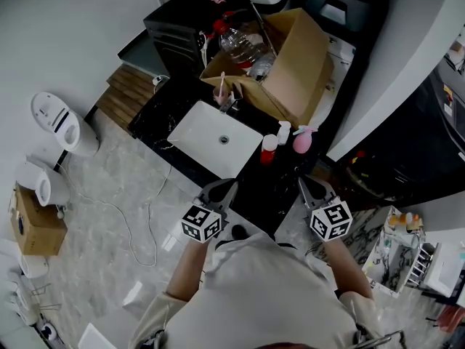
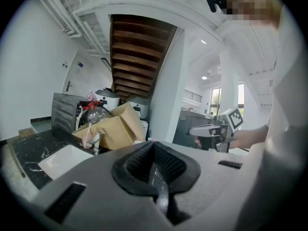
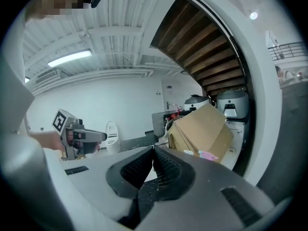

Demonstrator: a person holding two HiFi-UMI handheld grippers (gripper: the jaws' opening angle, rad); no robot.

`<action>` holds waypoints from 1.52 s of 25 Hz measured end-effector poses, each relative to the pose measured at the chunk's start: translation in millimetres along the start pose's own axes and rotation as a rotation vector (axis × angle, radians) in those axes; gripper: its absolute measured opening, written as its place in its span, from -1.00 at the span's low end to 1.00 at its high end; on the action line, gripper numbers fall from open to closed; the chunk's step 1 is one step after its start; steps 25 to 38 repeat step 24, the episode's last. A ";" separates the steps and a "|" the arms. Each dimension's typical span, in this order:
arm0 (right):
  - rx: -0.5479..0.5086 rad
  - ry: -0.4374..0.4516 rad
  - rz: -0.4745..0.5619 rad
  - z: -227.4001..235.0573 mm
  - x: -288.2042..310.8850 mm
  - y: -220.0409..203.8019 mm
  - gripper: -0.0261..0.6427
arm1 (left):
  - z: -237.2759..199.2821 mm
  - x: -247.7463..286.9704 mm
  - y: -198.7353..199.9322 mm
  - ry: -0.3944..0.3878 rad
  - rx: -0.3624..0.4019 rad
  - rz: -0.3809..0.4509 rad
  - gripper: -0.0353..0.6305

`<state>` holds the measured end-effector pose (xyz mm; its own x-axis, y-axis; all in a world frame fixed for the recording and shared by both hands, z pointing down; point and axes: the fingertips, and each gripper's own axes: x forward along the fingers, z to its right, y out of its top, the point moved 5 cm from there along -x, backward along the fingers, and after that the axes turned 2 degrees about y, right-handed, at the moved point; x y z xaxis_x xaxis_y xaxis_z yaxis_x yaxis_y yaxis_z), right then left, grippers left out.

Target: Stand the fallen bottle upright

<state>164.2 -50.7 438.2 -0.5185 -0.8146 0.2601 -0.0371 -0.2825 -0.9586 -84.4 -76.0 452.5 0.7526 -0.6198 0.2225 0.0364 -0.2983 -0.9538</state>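
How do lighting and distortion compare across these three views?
Head view: dim, the black counter swallows detail beside the bright white sink. Left gripper view: fisheye, dark corners, left gripper soft up close. Right gripper view: same fisheye bending, ceiling lamp glaring.

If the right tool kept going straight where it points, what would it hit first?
Likely the pink bottle on the black counter ahead of the right tool; the cardboard box stands farther back. Depth unclear.
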 end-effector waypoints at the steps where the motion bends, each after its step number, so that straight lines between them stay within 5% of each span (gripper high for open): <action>1: -0.004 0.004 0.000 -0.1 0.0 0.8 -0.83 | 0.2 0.2 0.1 0.002 -0.001 -0.001 -0.87; 38: 0.063 0.065 0.020 1.4 4.5 6.6 -0.83 | 0.3 -1.3 0.9 0.020 -0.030 0.010 -0.87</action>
